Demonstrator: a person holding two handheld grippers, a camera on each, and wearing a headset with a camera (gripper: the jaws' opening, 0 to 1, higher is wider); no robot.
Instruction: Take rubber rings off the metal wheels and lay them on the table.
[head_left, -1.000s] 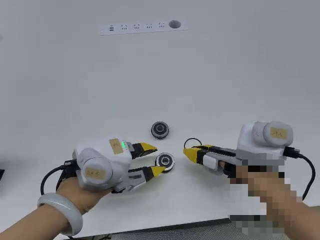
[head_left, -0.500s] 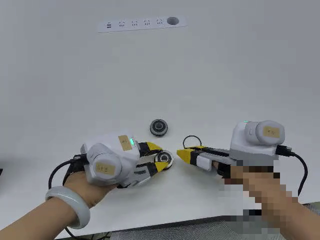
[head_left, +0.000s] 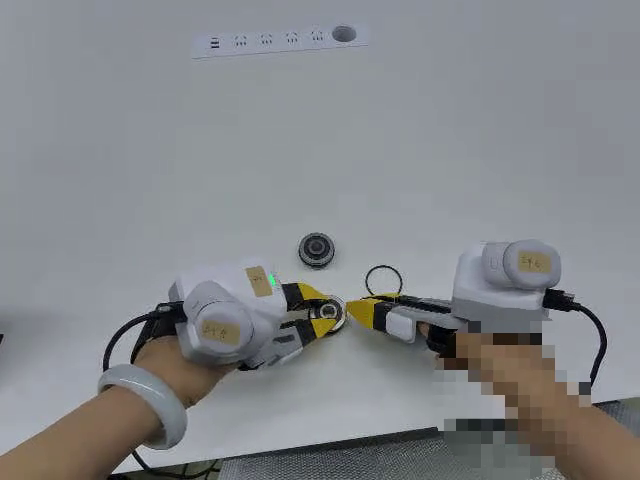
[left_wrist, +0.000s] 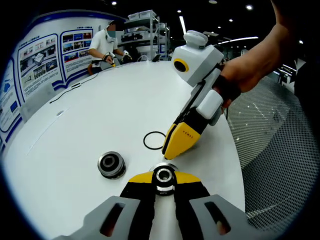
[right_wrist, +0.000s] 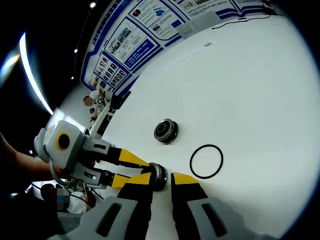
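Note:
My left gripper (head_left: 322, 314) is shut on a metal wheel (head_left: 329, 316), which it holds just above the table's front part. The wheel (left_wrist: 164, 177) sits between its yellow tips in the left gripper view. From the right, my right gripper (head_left: 366, 312) points at that wheel, its tips almost touching it and its jaws a narrow gap apart. The same wheel (right_wrist: 158, 175) lies just beyond its tips in the right gripper view. A loose black rubber ring (head_left: 384, 281) lies flat on the table behind the right gripper. A second wheel (head_left: 317, 249) rests further back.
A white power strip (head_left: 280, 40) lies at the far side of the white table (head_left: 480, 150). Cables trail from both grippers toward the front edge. In the left gripper view a person (left_wrist: 104, 45) stands at a distant bench.
My left gripper has closed on the near wheel. The right gripper has moved left until its tips reach the wheel. The ring and the far wheel have stayed in place.

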